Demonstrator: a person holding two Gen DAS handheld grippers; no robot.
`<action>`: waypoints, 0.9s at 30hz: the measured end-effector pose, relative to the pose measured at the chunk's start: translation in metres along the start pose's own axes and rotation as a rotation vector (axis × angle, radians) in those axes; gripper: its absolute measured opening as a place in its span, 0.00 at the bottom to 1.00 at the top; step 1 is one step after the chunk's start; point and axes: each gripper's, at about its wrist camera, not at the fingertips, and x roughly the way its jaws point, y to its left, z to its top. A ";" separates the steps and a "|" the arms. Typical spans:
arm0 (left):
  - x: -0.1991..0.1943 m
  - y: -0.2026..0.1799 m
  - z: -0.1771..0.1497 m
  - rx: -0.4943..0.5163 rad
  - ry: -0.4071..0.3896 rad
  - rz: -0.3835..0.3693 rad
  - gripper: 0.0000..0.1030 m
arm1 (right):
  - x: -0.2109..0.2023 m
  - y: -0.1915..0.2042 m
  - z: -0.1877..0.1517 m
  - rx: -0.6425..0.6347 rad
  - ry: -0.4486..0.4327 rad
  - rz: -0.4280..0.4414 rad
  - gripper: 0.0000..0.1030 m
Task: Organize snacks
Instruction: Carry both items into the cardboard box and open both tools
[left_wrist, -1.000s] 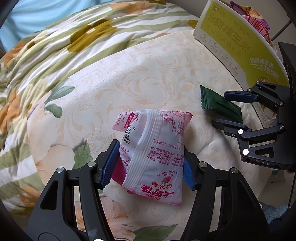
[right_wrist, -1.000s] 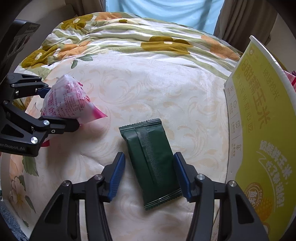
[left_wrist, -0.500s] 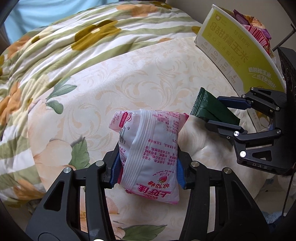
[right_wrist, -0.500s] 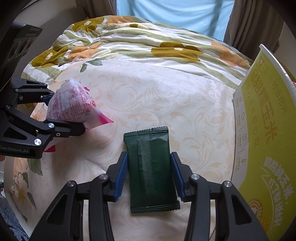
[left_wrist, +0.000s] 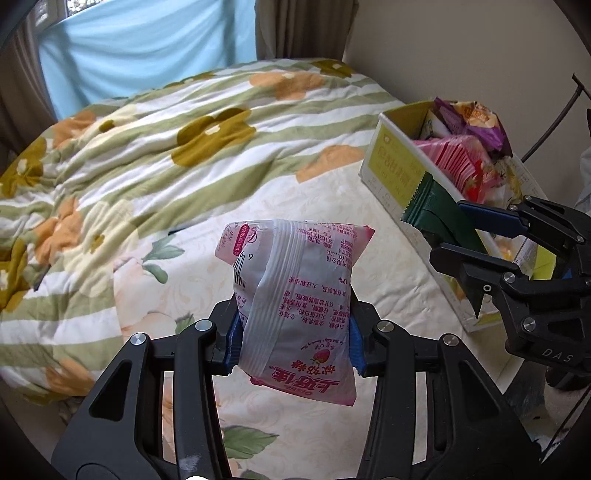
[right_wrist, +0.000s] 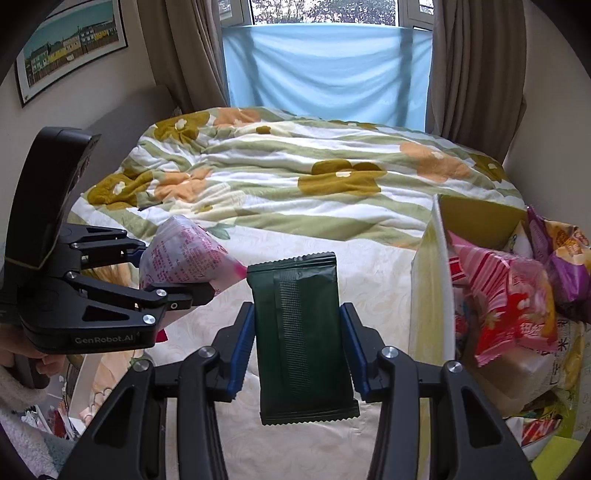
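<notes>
A pink candy bag (left_wrist: 295, 310) is clamped in the left gripper (left_wrist: 293, 341) and a dark green wrapper (right_wrist: 301, 332) in the right gripper (right_wrist: 297, 349), both above the bed; neither is yet placed in the part-filled yellow box (right_wrist: 428, 280).

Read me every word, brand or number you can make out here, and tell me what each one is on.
"GenRobot.AI": left gripper body.
"DAS": right gripper body.
"上好佳", upside down: pink snack bag.
"12%": same bag; its small print is unreadable.
Yellow box: print too blurred.
Green packet: no text visible.
</notes>
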 end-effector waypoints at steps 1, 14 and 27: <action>-0.009 -0.010 0.006 -0.004 -0.018 0.003 0.40 | -0.011 -0.006 0.001 0.002 -0.013 -0.010 0.40; -0.041 -0.196 0.065 0.012 -0.167 -0.099 0.40 | -0.141 -0.140 -0.029 0.066 -0.132 -0.149 0.40; 0.040 -0.332 0.074 0.010 -0.030 -0.159 0.50 | -0.183 -0.246 -0.079 0.200 -0.108 -0.165 0.40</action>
